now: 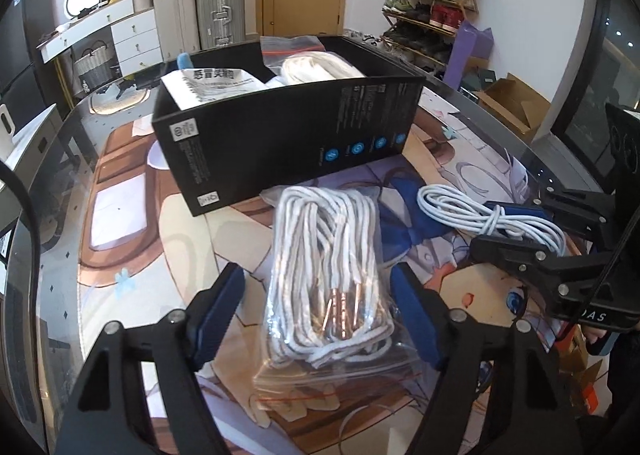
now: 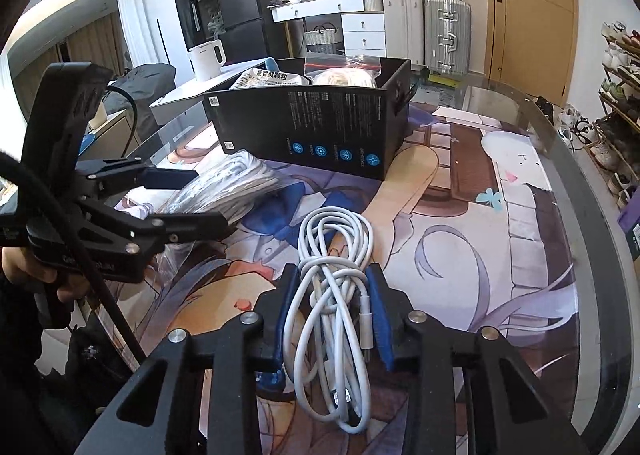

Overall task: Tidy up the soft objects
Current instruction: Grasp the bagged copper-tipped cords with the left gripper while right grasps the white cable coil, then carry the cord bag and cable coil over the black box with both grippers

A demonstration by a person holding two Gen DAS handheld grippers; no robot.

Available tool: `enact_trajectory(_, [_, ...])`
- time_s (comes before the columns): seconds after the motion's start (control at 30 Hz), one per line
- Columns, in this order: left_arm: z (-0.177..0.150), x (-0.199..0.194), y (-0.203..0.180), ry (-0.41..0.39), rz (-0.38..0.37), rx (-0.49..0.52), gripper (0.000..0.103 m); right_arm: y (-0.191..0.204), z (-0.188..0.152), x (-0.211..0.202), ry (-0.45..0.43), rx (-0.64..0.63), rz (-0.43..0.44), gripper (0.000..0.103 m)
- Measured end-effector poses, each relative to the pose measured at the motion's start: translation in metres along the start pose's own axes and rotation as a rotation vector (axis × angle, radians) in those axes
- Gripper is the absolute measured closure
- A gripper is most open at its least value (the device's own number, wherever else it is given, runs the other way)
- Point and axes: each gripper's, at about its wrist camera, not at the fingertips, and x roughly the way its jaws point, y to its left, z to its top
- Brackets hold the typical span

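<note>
Your right gripper (image 2: 332,287) clamps coiled white cable (image 2: 332,295) for boxing; left gripper (image 1: 316,295) straddles bagged laces (image 1: 324,267), pads not touching; black box (image 1: 288,127) waits beyond.

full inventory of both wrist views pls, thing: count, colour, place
black box: 1, black, open, far side of the mat
bagged items in the box: at least 2, clear bag with pale contents, printed white packet
bag of laces: 1, clear zip bag, white laces, copper tips, on the mat between the left fingers
cable bundle: 1, white, coiled, on the mat
desk mat: 1, printed, covers the table
suitcases: 3 or so, white, silver, teal, far wall
shoe rack: 1, full, by the door
left gripper: open, straddling the bag
right gripper: shut on the cable bundle
</note>
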Motion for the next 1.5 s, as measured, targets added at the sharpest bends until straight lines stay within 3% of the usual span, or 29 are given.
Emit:
enact_trajectory(0.07, [-0.001, 0.000, -0.001, -0.001, -0.019, 0.005, 0.031, 0.000, 0.000, 0.000, -0.001, 0.000, -0.001, 0.069])
enact_trajectory(0.3, [-0.002, -0.003, 0.000, -0.009, -0.045, 0.004, 0.056, 0.003, 0.000, 0.000, 0.000, -0.004, -0.013, 0.069])
enact_trajectory(0.4, [-0.002, -0.007, -0.003, -0.022, -0.054, 0.017, 0.061, 0.005, 0.000, -0.001, 0.002, -0.007, -0.007, 0.070])
enact_trajectory(0.97, [0.001, -0.058, 0.012, -0.148, -0.041, -0.040, 0.062, 0.012, 0.024, -0.037, -0.096, -0.016, 0.026, 0.070])
enact_trajectory(1.5, [0.035, -0.090, 0.040, -0.240, 0.018, -0.102, 0.062, 0.022, 0.087, -0.051, -0.149, -0.088, 0.064, 0.070])
